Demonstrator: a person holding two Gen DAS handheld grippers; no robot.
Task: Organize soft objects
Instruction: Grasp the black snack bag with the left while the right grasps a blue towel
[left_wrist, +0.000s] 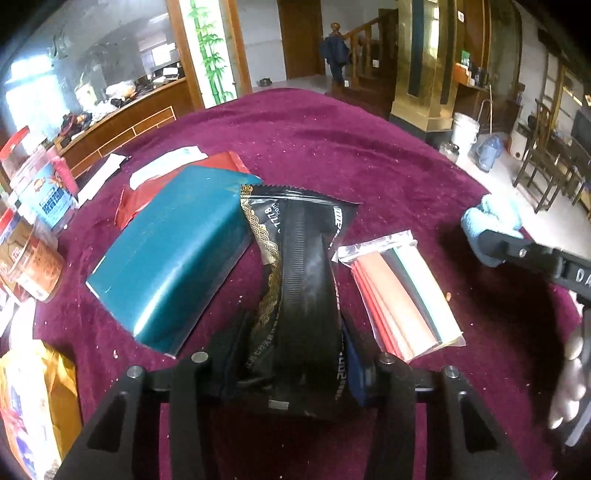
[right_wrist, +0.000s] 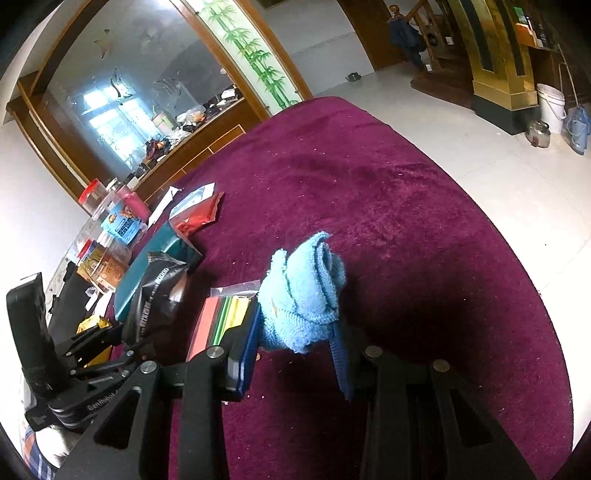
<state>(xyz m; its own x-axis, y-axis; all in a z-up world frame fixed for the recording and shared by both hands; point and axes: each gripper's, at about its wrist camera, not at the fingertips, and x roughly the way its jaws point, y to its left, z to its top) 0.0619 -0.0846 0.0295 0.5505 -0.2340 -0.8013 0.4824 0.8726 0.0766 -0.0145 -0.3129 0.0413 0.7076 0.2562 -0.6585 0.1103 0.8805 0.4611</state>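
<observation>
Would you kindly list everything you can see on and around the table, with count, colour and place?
tablecloth: one, magenta velvet, covering the round table
black packet: one, black with gold pattern, centre, gripped by the left gripper
teal packet: one, left of the black packet
red packet: one, behind the teal packet
clear bag of coloured sheets: one, right of the black packet
blue cloth: one, light blue, bunched in the right gripper
jars: several, clear, red lids, left edge
yellow bag: one, near left
</observation>
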